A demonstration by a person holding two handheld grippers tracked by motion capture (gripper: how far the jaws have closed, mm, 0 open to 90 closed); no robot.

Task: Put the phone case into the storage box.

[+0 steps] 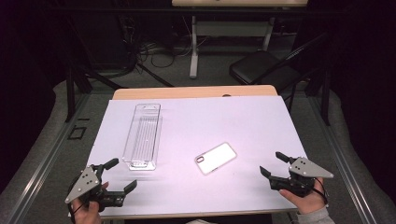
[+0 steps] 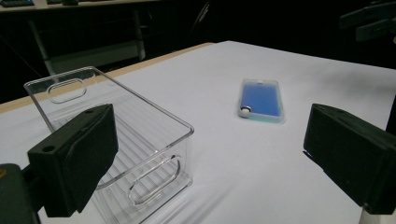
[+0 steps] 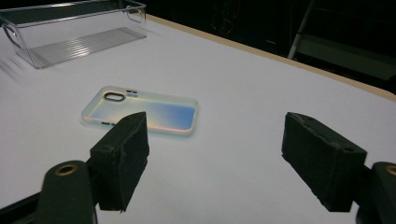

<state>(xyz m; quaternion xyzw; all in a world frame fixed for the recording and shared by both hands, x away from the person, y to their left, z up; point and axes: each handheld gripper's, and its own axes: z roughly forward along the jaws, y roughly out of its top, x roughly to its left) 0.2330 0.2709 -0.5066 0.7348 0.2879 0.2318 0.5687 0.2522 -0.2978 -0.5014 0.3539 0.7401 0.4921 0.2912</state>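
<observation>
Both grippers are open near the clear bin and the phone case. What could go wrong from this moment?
1. The thin iridescent phone case lies flat on the white table; the open right gripper may slide it instead of lifting it.
2. The long clear plastic bin, empty and probably light, sits close to the open left gripper, which might knock it.

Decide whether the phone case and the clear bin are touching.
Apart. The high view shows bare white table between the phone case and the clear bin.
</observation>
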